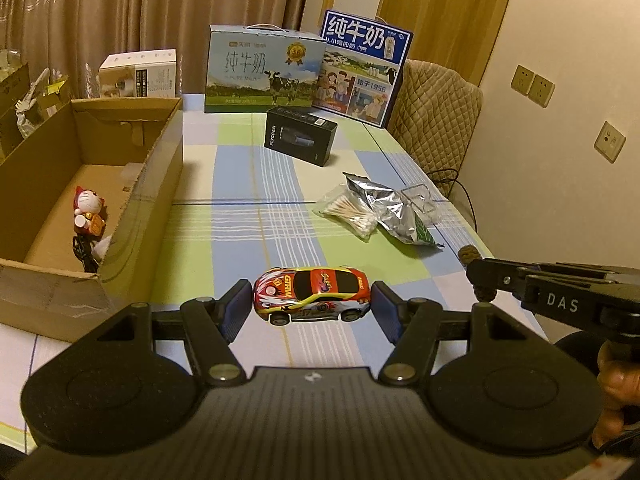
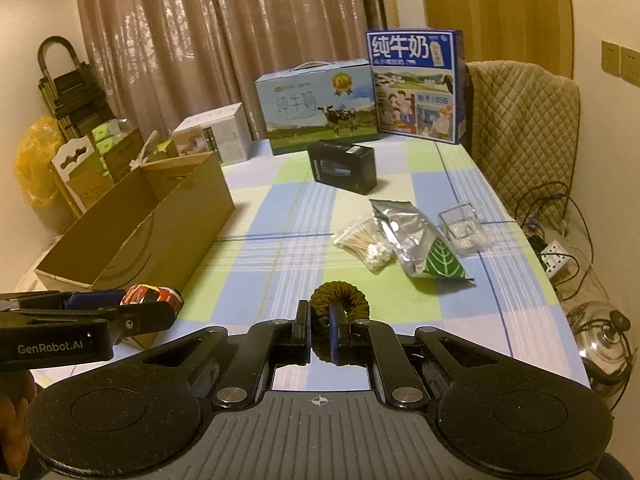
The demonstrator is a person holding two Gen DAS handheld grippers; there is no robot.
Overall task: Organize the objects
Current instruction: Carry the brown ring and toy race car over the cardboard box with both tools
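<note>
Cardboard box [image 1: 132,184] left, foil pouch [image 2: 416,240] ahead

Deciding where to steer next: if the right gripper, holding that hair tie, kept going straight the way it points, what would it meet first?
Probably the checked tablecloth just ahead; the cotton swab bag lies slightly right of that line. Depth is uncertain.

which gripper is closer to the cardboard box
Left. The left gripper, holding the toy car, is right beside the cardboard box; the right gripper, holding a brown ring, sits farther away.

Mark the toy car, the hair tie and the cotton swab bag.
toy car [image 1: 312,294], left wrist view, roof.
hair tie [image 2: 340,300], right wrist view, top of loop.
cotton swab bag [image 1: 348,216], left wrist view, middle.
</note>
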